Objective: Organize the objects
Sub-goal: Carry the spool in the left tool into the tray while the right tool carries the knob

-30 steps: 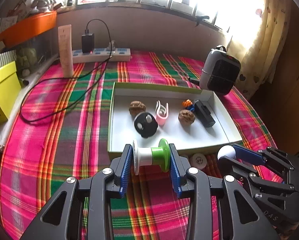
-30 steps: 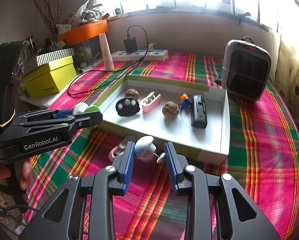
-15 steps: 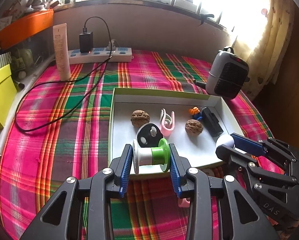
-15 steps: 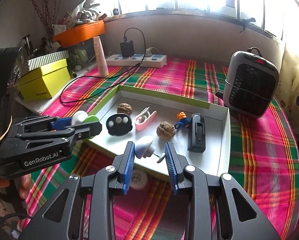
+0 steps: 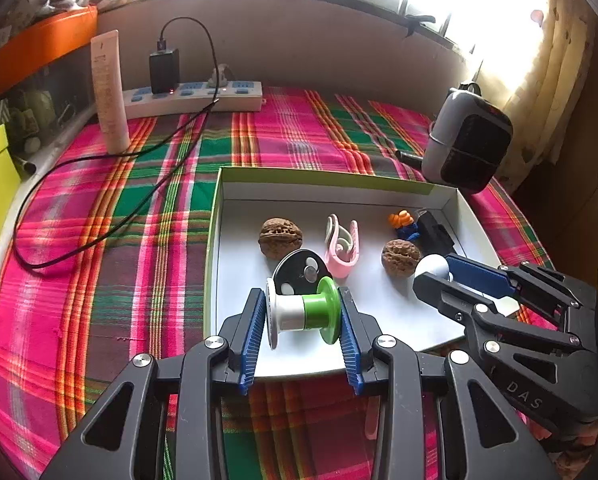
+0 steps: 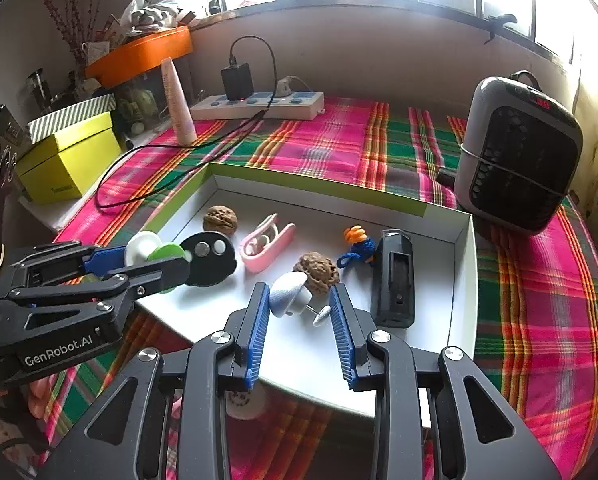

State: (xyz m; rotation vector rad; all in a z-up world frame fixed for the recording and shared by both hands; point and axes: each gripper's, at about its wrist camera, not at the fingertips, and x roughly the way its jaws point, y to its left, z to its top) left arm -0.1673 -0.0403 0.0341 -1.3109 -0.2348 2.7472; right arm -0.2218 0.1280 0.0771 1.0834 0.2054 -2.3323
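Observation:
My left gripper is shut on a white and green spool and holds it above the near part of the white tray. My right gripper is shut on a white mushroom-shaped knob above the tray. In the tray lie two walnuts, a pink clip, a black disc, a small orange and blue toy and a black box.
A grey heater stands right of the tray. A power strip with a black cable, a beige tube and a yellow box stand at the back left. A white round piece and a pink piece lie on the plaid cloth before the tray.
Both grippers have moved forward with their objects, from over the cloth in front of the tray to over the tray's near part.

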